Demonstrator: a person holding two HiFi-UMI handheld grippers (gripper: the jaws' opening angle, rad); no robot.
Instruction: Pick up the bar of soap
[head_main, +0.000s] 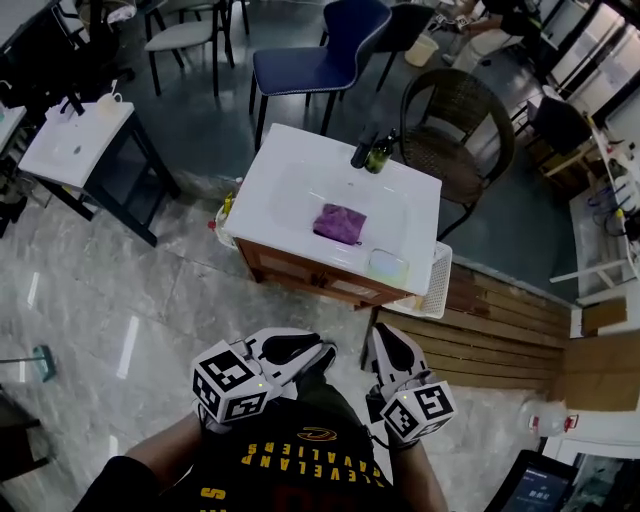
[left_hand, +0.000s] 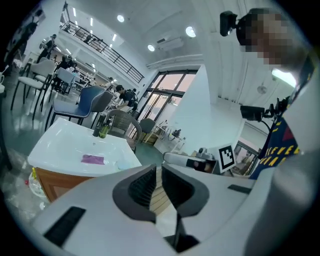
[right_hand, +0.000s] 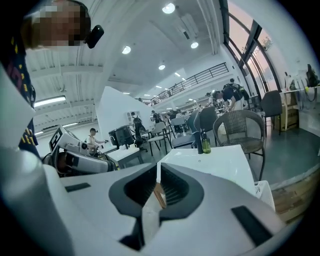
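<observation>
Left tongs (left_hand: 158, 170) and right tongs (right_hand: 158, 169) are both closed and grip nothing. Upper middle of the head view: the sink basin (head_main: 300, 190) holds a purple cloth (head_main: 339, 223).

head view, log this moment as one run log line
phase: pre-reach | left tongs: shut, empty | right tongs: shut, empty | soap bar: on sink corner, untouched | purple cloth: in sink
</observation>
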